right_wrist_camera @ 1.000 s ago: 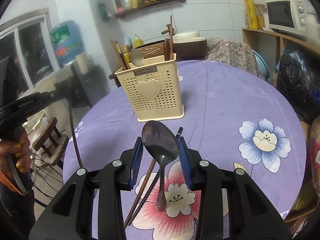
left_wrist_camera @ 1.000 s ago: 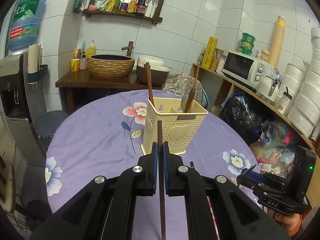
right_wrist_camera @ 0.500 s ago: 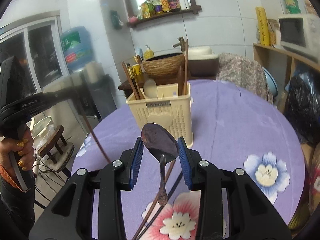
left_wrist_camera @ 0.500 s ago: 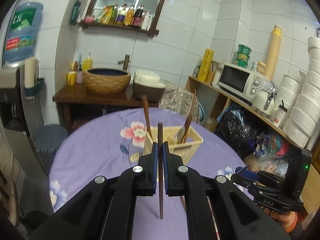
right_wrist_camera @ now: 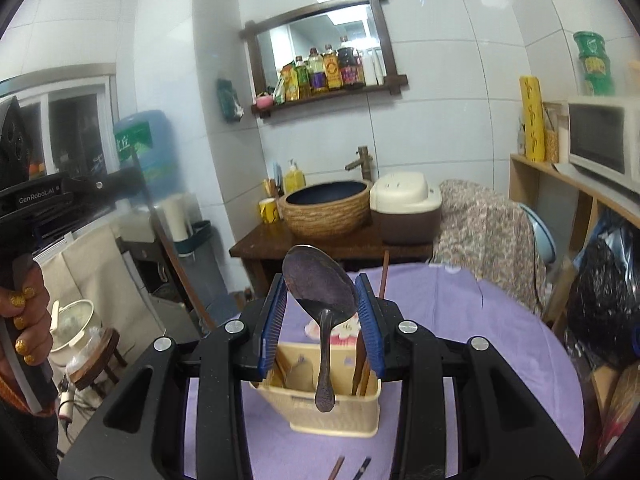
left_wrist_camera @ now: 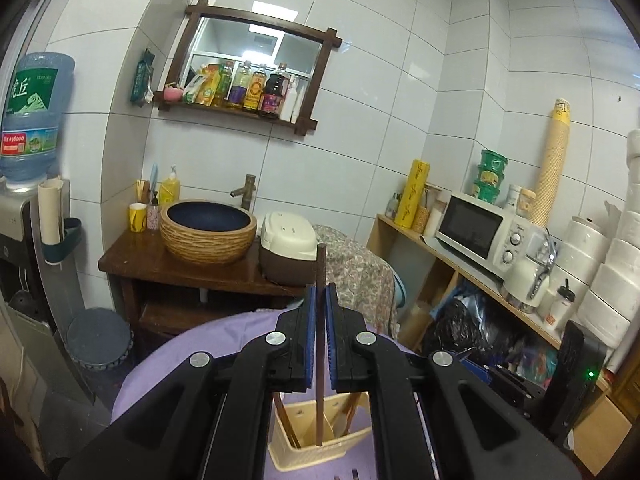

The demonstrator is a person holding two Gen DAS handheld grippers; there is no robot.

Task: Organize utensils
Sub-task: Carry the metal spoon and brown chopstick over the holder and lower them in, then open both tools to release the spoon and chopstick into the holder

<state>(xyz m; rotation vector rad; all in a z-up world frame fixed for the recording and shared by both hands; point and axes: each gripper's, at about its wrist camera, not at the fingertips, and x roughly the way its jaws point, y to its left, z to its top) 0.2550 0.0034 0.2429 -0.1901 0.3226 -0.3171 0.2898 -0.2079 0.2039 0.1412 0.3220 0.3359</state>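
Right over the cream perforated plastic utensil caddy (left_wrist_camera: 316, 440) hangs a dark brown wooden chopstick (left_wrist_camera: 320, 344), upright, its lower tip down at the caddy's open top, and the left gripper (left_wrist_camera: 319, 332) has its blue-padded fingers (left_wrist_camera: 308, 332) pressed together on the stick's middle. Inside the caddy on this side you can make out more brown sticks leaning left and a pale spoon on the right. The caddy stands on the round table with the lilac flowered cloth (left_wrist_camera: 192, 344).

Over on the right wrist view, the right gripper (right_wrist_camera: 322, 312) has its blue pads (right_wrist_camera: 370, 320) clamped on the bowl of a dark metal spoon (right_wrist_camera: 322, 304), bowl up, handle dangling straight down in front of the same caddy (right_wrist_camera: 320, 404); from this angle the handle's end overlaps the caddy's front wall, and whether it sits above the opening I cannot tell. Only this view shows two loose chopstick ends (right_wrist_camera: 352, 468) lying on the cloth (right_wrist_camera: 460, 320) near the bottom edge, plus the left hand (right_wrist_camera: 24, 328), gold-painted nails, wrapped round its gripper's handle at far left.

Behind the table in both views: a woven-look basin (left_wrist_camera: 208, 230) on a dark wooden stand, and a white microwave (left_wrist_camera: 476, 232) on the shelf.
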